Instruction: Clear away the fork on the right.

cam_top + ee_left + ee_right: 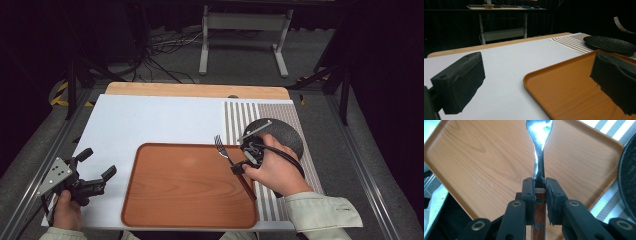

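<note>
A silver metal fork with a dark wooden handle (539, 157) is clamped in the right gripper (539, 185), whose two black jaws press against the top of the handle from either side, just where wood meets metal. In the high view the fork (223, 148) hangs over the right rim of a rectangular orange-brown wood-grain tray (185, 187), tines pointing toward the far side of the table and the handle running back under the right gripper (241, 167) and the hand around it. I cannot tell whether the tines touch the tray or the cloth beneath.

Just beyond the right hand lies a round, dark grey textured plate (282, 134), resting on a grey-and-white striped placemat (240, 117) at the right of the white table top (145, 122).

The left gripper (95, 175) is held low near the table's left front corner, well apart from the fork, its jaws spread wide with nothing between them; its own view looks across the tray's near corner (564, 87) toward the plate (610, 43).
</note>
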`<action>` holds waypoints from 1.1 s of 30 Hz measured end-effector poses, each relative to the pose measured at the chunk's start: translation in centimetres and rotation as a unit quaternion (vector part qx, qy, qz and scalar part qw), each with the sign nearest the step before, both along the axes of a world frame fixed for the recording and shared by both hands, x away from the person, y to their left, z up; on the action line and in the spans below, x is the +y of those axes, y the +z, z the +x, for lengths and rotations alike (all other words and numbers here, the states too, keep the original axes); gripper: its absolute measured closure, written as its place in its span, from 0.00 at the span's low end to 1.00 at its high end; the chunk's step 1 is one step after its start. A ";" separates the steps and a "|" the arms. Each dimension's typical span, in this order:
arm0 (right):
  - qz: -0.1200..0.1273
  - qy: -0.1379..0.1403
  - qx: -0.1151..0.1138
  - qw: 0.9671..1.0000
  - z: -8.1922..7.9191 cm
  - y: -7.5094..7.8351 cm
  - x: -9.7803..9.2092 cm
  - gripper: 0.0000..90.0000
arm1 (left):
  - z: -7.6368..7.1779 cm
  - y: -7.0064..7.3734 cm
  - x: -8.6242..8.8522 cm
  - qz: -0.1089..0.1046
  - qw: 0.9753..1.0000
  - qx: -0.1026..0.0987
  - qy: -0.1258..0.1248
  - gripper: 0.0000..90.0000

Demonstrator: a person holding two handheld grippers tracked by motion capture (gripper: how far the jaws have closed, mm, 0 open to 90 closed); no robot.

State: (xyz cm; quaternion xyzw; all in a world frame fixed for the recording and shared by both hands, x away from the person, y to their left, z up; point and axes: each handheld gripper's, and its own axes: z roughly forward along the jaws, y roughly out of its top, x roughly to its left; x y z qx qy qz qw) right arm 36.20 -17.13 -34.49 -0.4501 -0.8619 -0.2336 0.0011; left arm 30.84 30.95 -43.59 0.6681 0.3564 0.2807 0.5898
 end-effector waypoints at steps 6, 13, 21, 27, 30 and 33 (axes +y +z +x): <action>-0.015 -0.018 0.016 1.000 0.3 -1.2 1.0 0.87 | 0.0 0.0 0.0 0.000 1.000 0.000 0.000 0.00; -0.030 -0.028 0.035 0.999 0.6 -2.7 1.7 0.87 | 0.0 0.0 0.0 0.000 1.000 0.000 0.000 0.00; -0.044 -0.041 0.059 0.996 0.9 -4.0 2.3 0.87 | 0.0 0.0 0.0 -0.001 1.000 -0.002 -0.001 0.00; -0.058 -0.051 0.075 0.994 1.0 -4.7 2.6 0.87 | 0.0 0.1 0.0 -0.001 1.000 -0.002 -0.001 0.00; -0.064 -0.054 0.080 0.993 1.1 -5.0 2.7 0.87 | 0.0 0.1 0.0 -0.001 1.000 -0.002 -0.001 0.00; -0.068 -0.057 0.086 0.992 1.1 -5.3 2.9 0.87 | 0.0 0.1 0.0 -0.001 1.000 -0.003 -0.001 0.00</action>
